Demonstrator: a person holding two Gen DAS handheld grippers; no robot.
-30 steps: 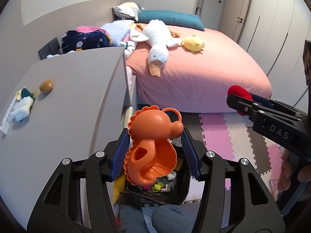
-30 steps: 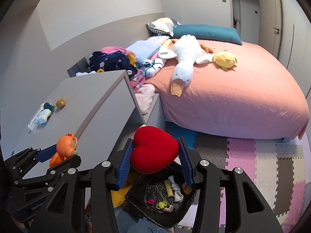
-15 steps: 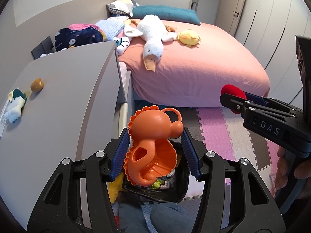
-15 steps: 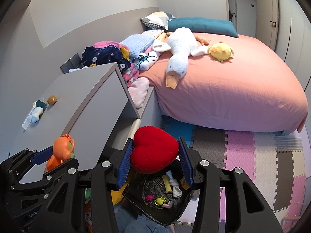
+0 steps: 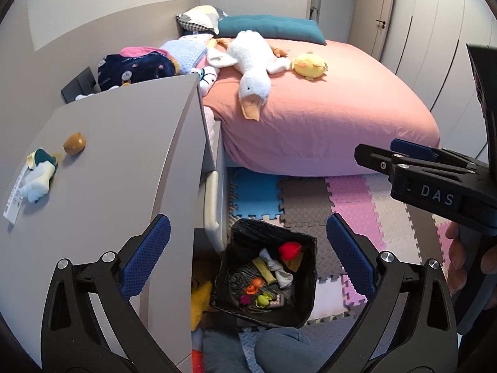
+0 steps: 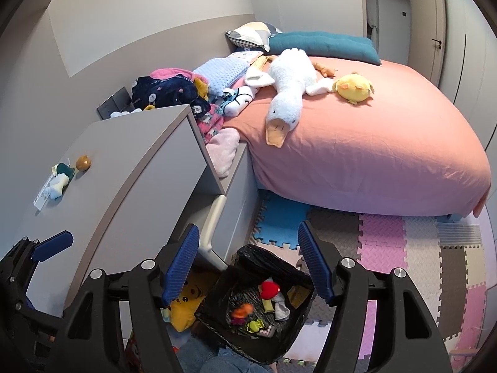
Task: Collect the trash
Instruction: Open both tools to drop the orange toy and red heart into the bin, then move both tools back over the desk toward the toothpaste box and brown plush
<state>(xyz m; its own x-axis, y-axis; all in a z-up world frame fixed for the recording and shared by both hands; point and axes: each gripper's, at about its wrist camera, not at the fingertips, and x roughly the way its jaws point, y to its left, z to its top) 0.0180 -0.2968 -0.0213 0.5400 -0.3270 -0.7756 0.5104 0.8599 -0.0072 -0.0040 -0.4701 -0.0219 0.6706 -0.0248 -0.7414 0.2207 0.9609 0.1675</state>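
A black-lined trash bin (image 5: pixel 306 241) (image 6: pixel 248 256) stands on the floor below both grippers. In it lie the red heart toy (image 5: pixel 289 249) (image 6: pixel 269 289), the orange toy (image 5: pixel 254 286) (image 6: pixel 242 310) and other small scraps. My left gripper (image 5: pixel 248 251) is open and empty above the bin. My right gripper (image 6: pixel 247 264) is open and empty above the bin too; it also shows at the right edge of the left wrist view (image 5: pixel 403 155). On the grey cabinet top (image 5: pixel 124 155) lie a small plush with a tag (image 5: pixel 37 174) (image 6: pixel 59 180) and a brown round thing (image 5: pixel 74 144) (image 6: pixel 83 162).
A bed with a pink sheet (image 5: pixel 326 118) carries a white goose plush (image 5: pixel 251 62), a yellow chick plush (image 5: pixel 310 65), pillows and clothes. Foam puzzle mats (image 5: pixel 341 202) cover the floor. A yellow plush (image 6: pixel 183 307) lies beside the bin. Wardrobe doors stand at the right.
Both grippers have opened. The orange toy has left the left gripper and the red heart has left the right gripper; both now lie in the bin.
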